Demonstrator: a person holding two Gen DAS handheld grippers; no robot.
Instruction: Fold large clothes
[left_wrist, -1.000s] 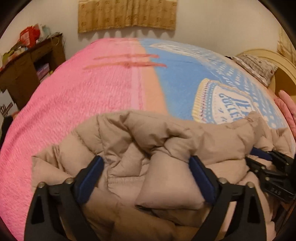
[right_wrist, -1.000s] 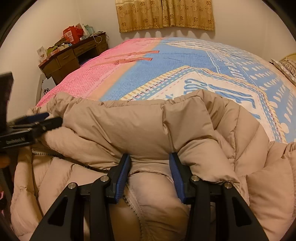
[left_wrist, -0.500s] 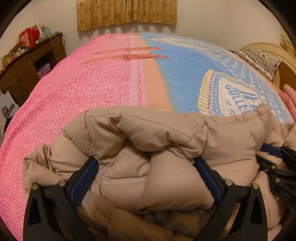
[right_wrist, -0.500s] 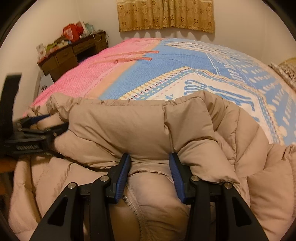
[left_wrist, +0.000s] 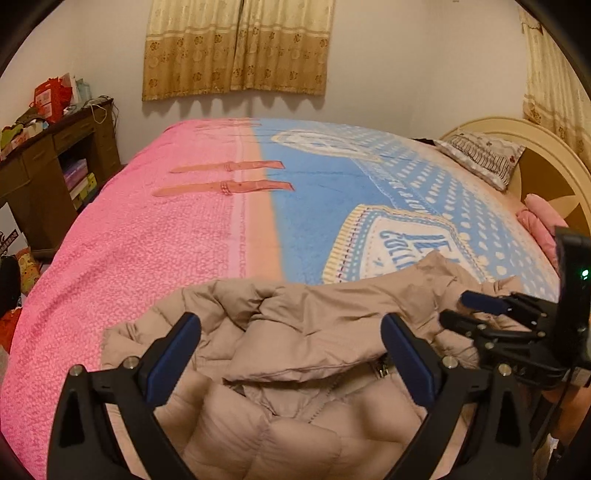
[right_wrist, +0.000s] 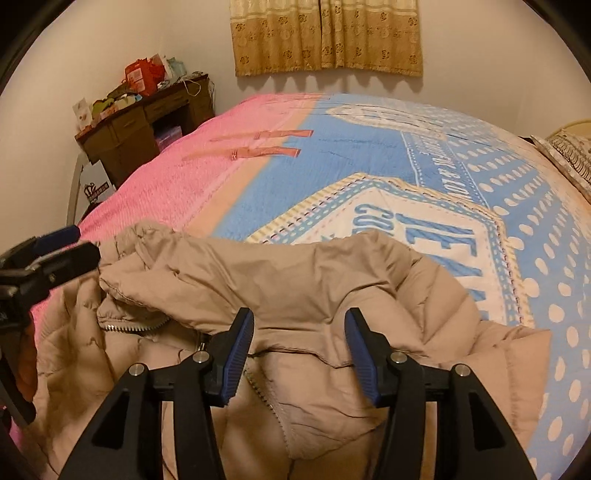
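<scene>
**Both tongs off the folded jacket at the near edge of the bed**

Your beige quilted puffer jacket (right_wrist: 295, 295) lay bunched at the near edge of the bed, on the pink and blue printed bedspread (left_wrist: 184, 236). Its long axis ran side to side across both views, roughly parallel to that near edge. A thick upper layer was doubled over the lower one, so that the folded ridge faced away from you toward the far wall. The metal zipper (right_wrist: 129, 326) showed under the overhanging flap, running toward you along the lower layer.

Your left gripper (left_wrist: 291, 354) stood with its blue-padded fingers wide apart, one on each side of the folded bulk, and the pads did not press the fabric. Your right gripper (right_wrist: 299, 350) had its jaws opening; the flap's edge sat between the blue pads (right_wrist: 240, 354), yet neither pad squeezed it. In the left wrist view that right gripper appeared at the right edge, just beside the jacket's end nearer the cream headboard (left_wrist: 546, 155).

A dark wooden desk (right_wrist: 122, 136) stood by the far left corner, well apart from the jacket, and a patterned pillow (left_wrist: 484, 158) lay near the headboard.
</scene>
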